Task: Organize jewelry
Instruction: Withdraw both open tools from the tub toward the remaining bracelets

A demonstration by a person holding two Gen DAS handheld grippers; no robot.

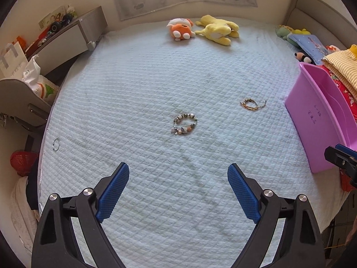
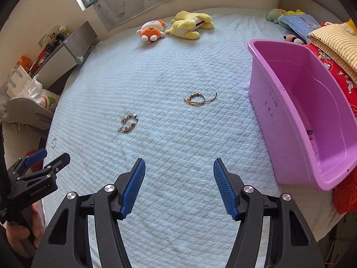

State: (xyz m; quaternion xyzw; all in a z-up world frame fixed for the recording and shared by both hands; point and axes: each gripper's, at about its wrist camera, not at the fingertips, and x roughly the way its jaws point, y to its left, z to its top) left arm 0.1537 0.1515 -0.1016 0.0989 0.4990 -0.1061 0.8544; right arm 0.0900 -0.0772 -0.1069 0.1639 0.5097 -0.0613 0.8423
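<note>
While both tools, left [image 1: 178,176] and right [image 2: 179,169], are held apart, a multicoloured beaded bracelet [image 1: 185,124] is seen beside a pink plastic tub [image 2: 263,102].

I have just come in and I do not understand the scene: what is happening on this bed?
A person holds a gripper in each hand above the bed. The left gripper and the right gripper are both open and hold nothing. Three pieces lie loose on the cover: a beaded bracelet, a cord bracelet and a thin ring near the left edge. A pink bin stands at the right.
</note>
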